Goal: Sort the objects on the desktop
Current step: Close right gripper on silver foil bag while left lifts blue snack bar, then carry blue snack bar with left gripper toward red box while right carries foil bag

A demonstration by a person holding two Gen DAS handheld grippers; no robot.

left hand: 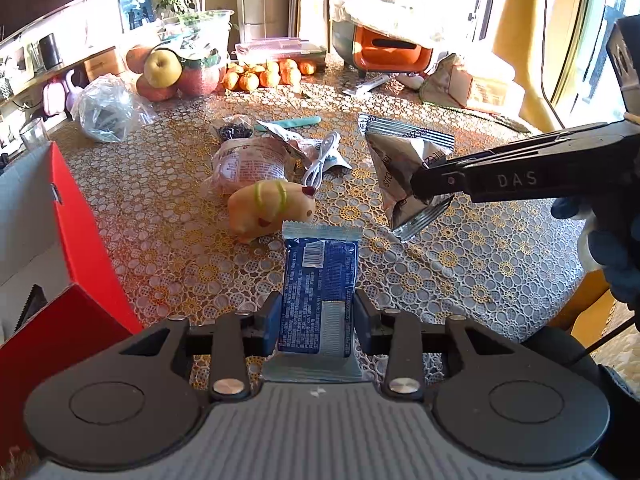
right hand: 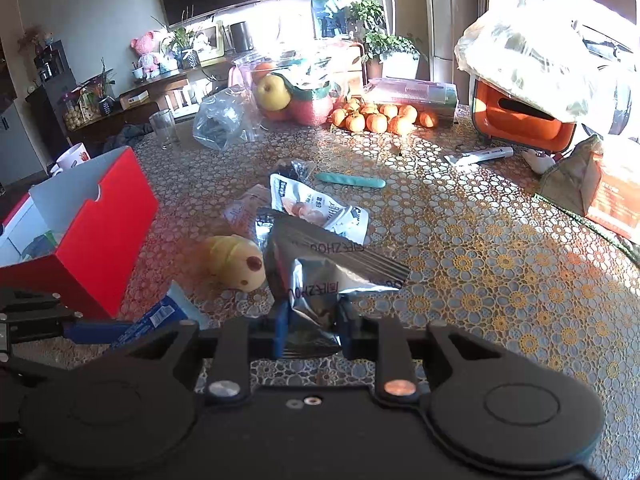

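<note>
My left gripper [left hand: 318,320] is shut on a blue snack packet [left hand: 320,280] and holds it above the lace tablecloth; the packet also shows in the right wrist view [right hand: 160,316]. My right gripper [right hand: 312,330] is shut on a silver foil snack bag [right hand: 320,276], also seen in the left wrist view [left hand: 404,168], where the gripper [left hand: 424,184] comes in from the right. A yellow toy animal [left hand: 272,204] lies between them. A pink packet [left hand: 248,164], a white cable [left hand: 320,160] and a teal stick [left hand: 296,122] lie beyond.
An open red box [right hand: 100,220] stands at the left, also in the left wrist view [left hand: 80,240]. Fruit bowl [left hand: 176,68], tangerines [left hand: 268,74], a clear plastic bag [left hand: 104,108], an orange appliance [left hand: 384,52] and a paper bag [left hand: 468,84] line the far side.
</note>
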